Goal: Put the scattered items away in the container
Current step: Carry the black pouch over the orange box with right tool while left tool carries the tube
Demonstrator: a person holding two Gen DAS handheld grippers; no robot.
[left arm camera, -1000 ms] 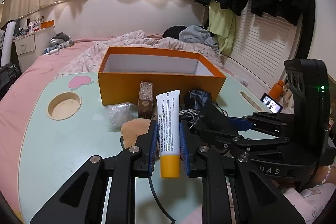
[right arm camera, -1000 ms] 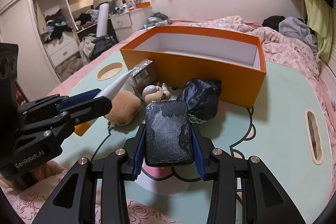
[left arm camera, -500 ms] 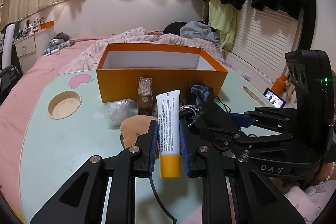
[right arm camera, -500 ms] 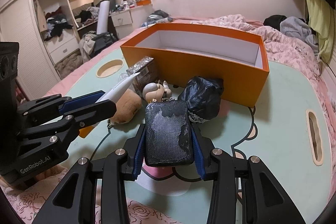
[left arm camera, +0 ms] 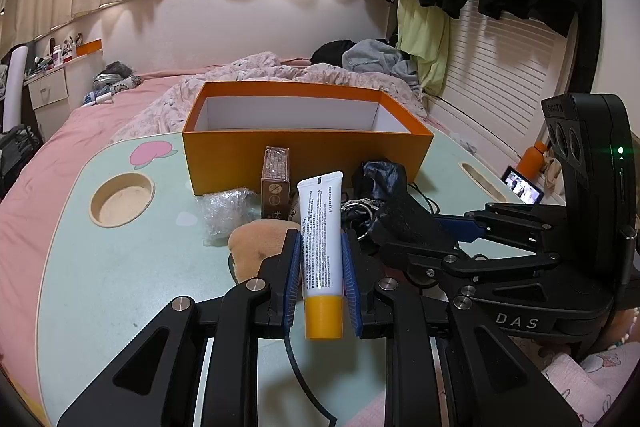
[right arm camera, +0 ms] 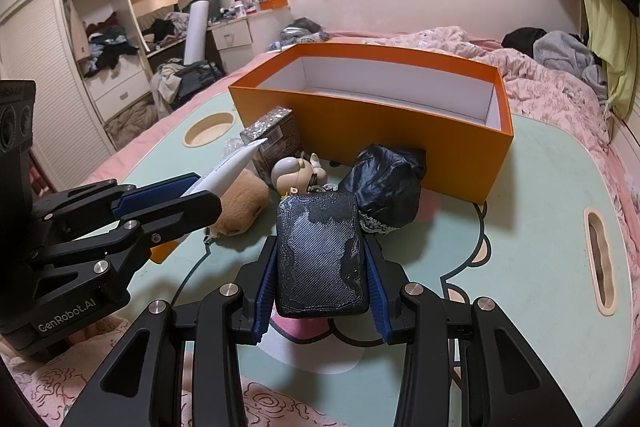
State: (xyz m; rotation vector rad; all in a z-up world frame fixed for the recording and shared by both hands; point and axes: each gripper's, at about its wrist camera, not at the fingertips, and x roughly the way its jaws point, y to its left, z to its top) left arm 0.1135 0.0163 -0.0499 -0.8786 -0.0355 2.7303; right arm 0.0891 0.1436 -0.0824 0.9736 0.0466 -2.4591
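My left gripper (left arm camera: pixel 321 247) is shut on a white tube with an orange cap (left arm camera: pixel 322 251), held above the table in front of the orange box (left arm camera: pixel 304 157). My right gripper (right arm camera: pixel 322 247) is shut on a black textured case (right arm camera: pixel 322 255), also held short of the orange box (right arm camera: pixel 400 139), which is empty inside. On the table between grippers and box lie a tan plush (left arm camera: pixel 260 247), a small brown box (left arm camera: pixel 276 187), a black bag (right arm camera: pixel 386 183), a figurine (right arm camera: pixel 296 171) and crumpled clear wrap (left arm camera: pixel 226 209).
The mint-green table (left arm camera: pixel 120 267) has a round cup recess (left arm camera: pixel 122 193) at left and a slot (right arm camera: pixel 598 263) at right. A pink bed with clothes lies behind the box. A phone (left arm camera: pixel 524 185) and orange bottle (left arm camera: pixel 534 161) sit at far right.
Both grippers have risen slightly with their items still held; the box looks a little lower and nearer in view. The table items have not moved.
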